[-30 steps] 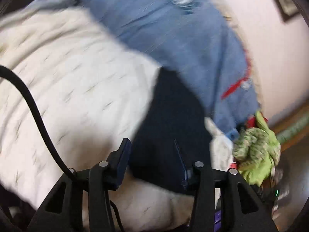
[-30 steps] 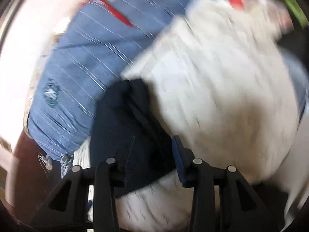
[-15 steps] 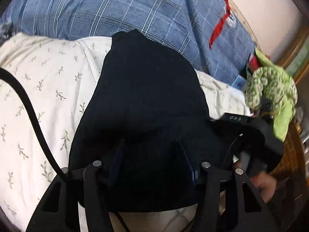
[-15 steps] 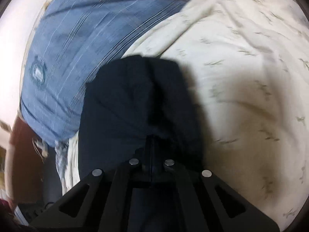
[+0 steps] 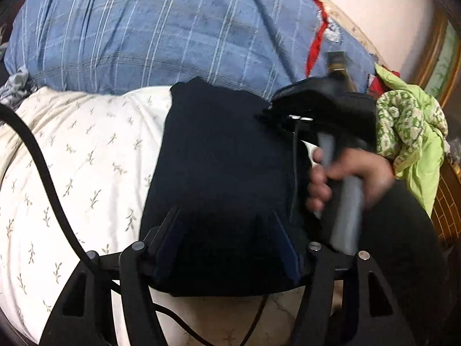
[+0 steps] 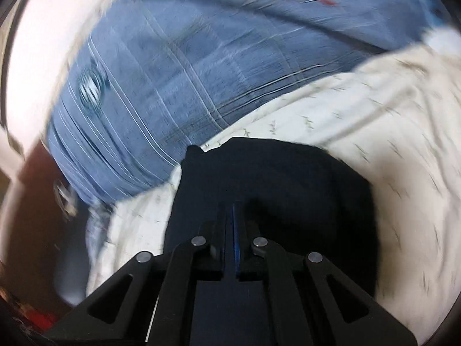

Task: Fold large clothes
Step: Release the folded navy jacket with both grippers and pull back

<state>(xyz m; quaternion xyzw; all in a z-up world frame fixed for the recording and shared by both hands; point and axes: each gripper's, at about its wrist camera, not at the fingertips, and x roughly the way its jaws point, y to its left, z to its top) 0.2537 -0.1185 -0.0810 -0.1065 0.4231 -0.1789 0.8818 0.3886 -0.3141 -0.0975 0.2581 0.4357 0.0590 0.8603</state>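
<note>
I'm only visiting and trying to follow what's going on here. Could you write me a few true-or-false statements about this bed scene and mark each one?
1. The dark garment lies on a cream leaf-print cover. True.
2. The left gripper has its jaws clamped together. False: they stand apart.
3. The right gripper is shut. True.
4. The blue checked pillow lies on top of the dark garment. False: it lies beyond it.
5. A green patterned cloth lies at the right. True.

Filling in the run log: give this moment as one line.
garment: folded, on bed | left gripper: open, jaws just opening, over garment | right gripper: shut, empty
</note>
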